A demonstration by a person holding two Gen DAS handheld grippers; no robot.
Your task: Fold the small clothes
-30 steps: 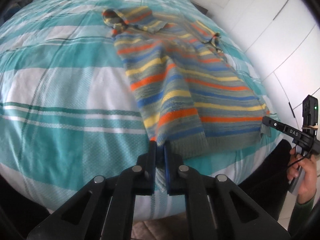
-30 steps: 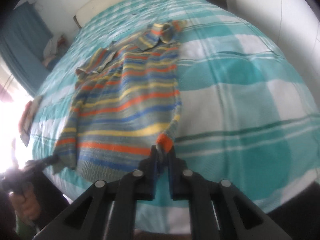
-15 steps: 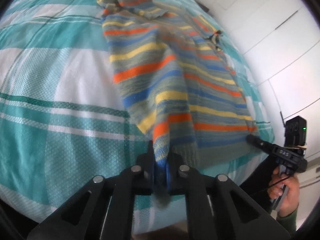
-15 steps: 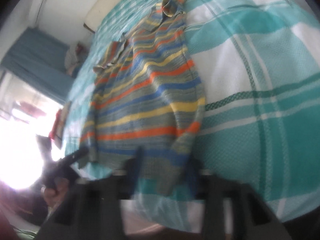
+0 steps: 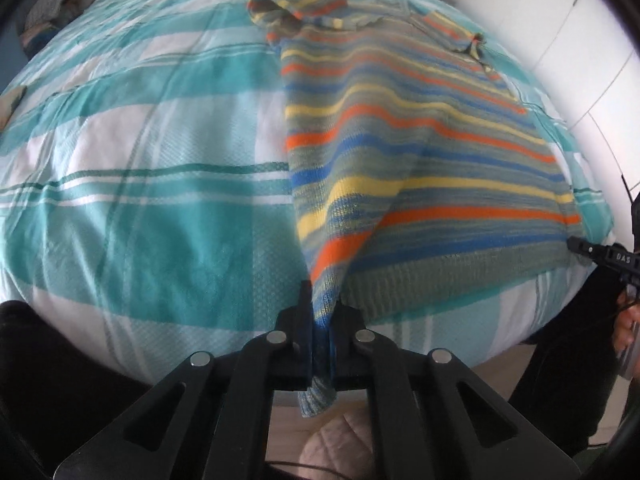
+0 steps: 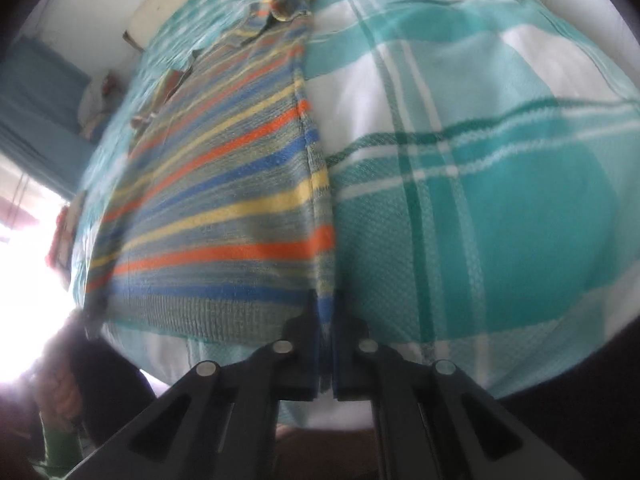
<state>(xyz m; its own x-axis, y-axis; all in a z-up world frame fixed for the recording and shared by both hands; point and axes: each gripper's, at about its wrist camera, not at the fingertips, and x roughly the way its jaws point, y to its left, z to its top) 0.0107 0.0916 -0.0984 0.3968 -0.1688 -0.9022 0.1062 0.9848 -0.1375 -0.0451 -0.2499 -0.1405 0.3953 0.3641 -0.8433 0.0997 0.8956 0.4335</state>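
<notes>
Both grippers now clamp the sweater's (image 5: 400, 152) hem corners (previously loose).

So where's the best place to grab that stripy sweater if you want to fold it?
By the two bottom hem corners, coming in from the foot of the bed. The sweater lies flat, hem nearest. The left gripper and the right gripper each pinch a corner there already.

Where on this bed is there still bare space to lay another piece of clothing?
Bare teal-and-white checked bedspread lies open on both sides of the striped knitted sweater: widest by its left edge, also right of it. The near edge, where both grippers pinch the hem, is crowded.
</notes>
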